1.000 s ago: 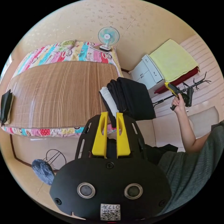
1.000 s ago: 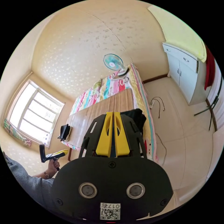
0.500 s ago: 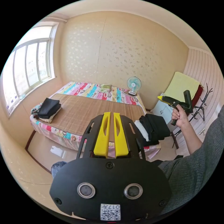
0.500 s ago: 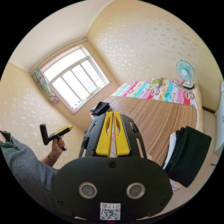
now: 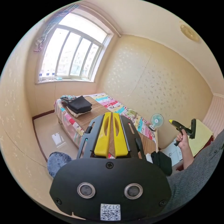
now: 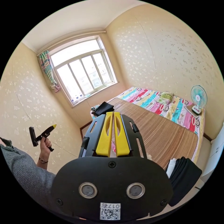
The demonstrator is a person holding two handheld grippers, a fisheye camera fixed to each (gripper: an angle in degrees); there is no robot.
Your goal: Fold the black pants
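Both grippers are held up in the air, away from the bed and gripping nothing. In the left gripper view, the left gripper (image 5: pixel 111 114) has its yellow jaws drawn nearly together with only a thin slit between them; in the right gripper view, the right gripper (image 6: pixel 113 113) is likewise closed to a narrow slit on nothing. The black pants (image 6: pixel 184 180) lie folded in a stack at the near corner of the bed (image 6: pixel 163 135), hanging partly over its edge, with a white garment (image 6: pixel 171 164) tucked against their side. At the far end of the bed, by the window (image 6: pixel 81 72), a second pile of dark folded clothes (image 5: pixel 78 105) rests on a pale piece. A small fan (image 6: pixel 198 99) stands on the bed's patterned sheet near the wall. A white cabinet (image 5: pixel 173 151) beside the bed carries a yellow cloth (image 5: pixel 201 140) on top.
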